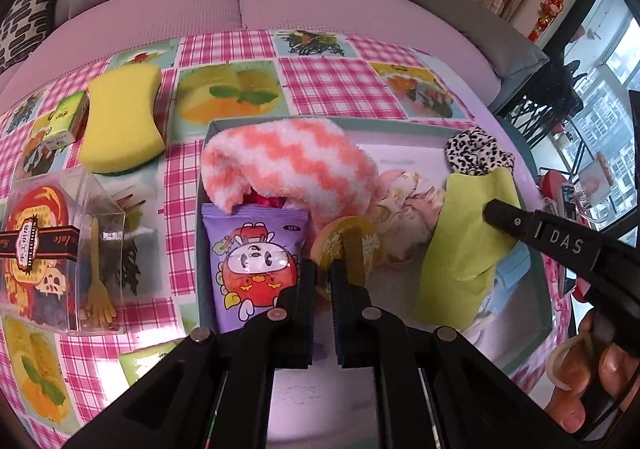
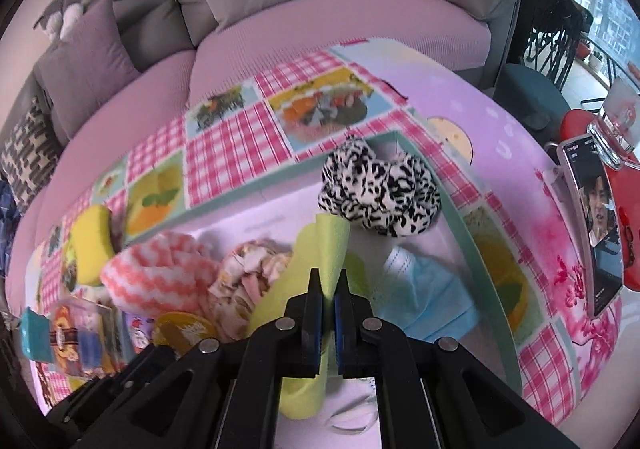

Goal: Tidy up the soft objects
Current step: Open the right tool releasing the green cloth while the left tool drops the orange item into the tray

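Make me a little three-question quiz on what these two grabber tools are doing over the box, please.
1. What does the right gripper pinch?
2. True or false: the yellow sponge lies inside the box.
3. The left gripper is clamped on: A) the fuzzy sock, B) the gold-lidded round cup, C) the scrunchie.

Key: 1. The lime-green cloth. 2. False; it lies on the tablecloth. 3. B.
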A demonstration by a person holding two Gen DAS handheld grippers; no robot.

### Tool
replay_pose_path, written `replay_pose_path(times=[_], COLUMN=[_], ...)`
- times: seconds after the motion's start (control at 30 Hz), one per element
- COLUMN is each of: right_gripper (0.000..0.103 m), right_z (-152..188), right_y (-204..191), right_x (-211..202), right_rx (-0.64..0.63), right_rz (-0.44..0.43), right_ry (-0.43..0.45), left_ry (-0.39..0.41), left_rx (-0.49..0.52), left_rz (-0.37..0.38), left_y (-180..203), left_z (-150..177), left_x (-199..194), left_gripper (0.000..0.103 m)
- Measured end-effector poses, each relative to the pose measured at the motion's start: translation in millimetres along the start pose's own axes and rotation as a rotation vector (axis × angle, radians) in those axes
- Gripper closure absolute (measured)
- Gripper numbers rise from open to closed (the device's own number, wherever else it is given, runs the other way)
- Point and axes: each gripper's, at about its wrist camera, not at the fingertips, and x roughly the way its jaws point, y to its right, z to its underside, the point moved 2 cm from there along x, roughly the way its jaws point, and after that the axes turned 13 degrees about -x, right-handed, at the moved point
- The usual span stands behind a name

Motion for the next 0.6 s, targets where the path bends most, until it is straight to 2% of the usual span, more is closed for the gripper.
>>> replay_pose_path(times=[0.23, 0.53, 0.6], right_gripper=[0.095, 0.094, 0.09], right_z=[2, -3, -3], right_y=[-2, -8, -9], right_x=[12, -9, -15], right_rx=[-0.012, -0.04, -0.045], right_rz=[0.013, 0.024, 0.026], right_ry=[-0.045, -0.015, -0.003], left_ry=[-0.001, -0.028, -0.02], left_rx=[0.011, 0.027, 0.033], left_rz=[-0.017, -0.001, 0.012], left_y=[-1, 4, 6], left_z=[0, -1, -2], left_x=[4, -9, -16], left_gripper=[0.095, 0.094, 0.089])
